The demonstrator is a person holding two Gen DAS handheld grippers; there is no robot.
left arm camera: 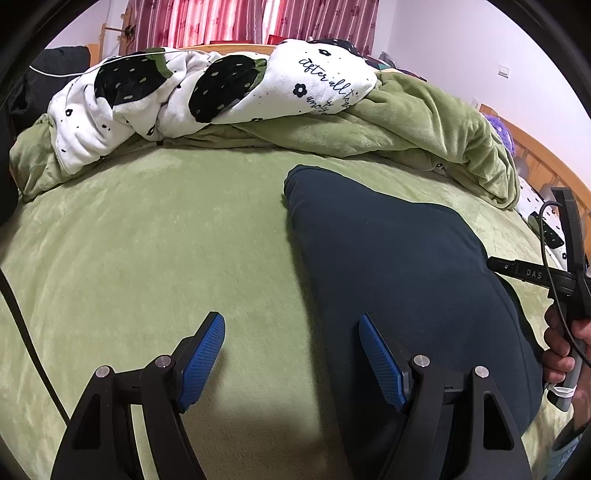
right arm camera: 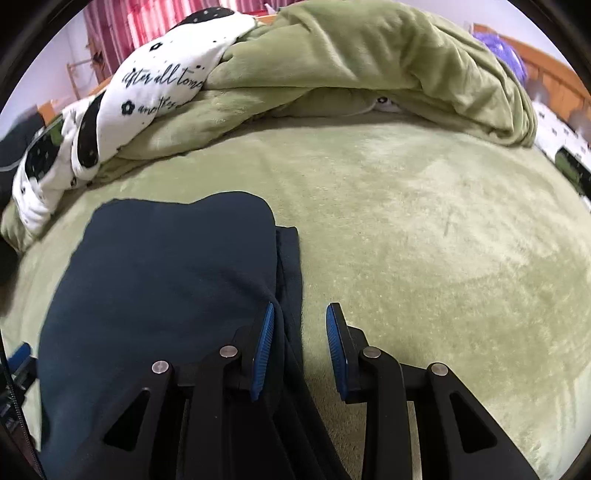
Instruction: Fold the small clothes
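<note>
A dark navy garment (left arm camera: 399,280) lies folded on the green bed cover (left arm camera: 166,240). It also shows in the right wrist view (right arm camera: 166,280), with a lower layer sticking out along its right edge. My left gripper (left arm camera: 291,325) is open and empty, straddling the garment's left edge: the left finger is over the cover, the right over the cloth. My right gripper (right arm camera: 301,317) is open; its left finger (right arm camera: 266,347) is over the garment's right edge, and the lower layer lies between the jaws. The right gripper's body (left arm camera: 565,277) shows at the right of the left wrist view.
A bunched green blanket (left arm camera: 424,129) and a white quilt with black strawberries (left arm camera: 207,96) are piled along the far side of the bed. A wooden bed frame (left arm camera: 554,170) stands at the right. Red curtains (left arm camera: 251,18) hang behind. Open green cover (right arm camera: 443,240) lies right of the garment.
</note>
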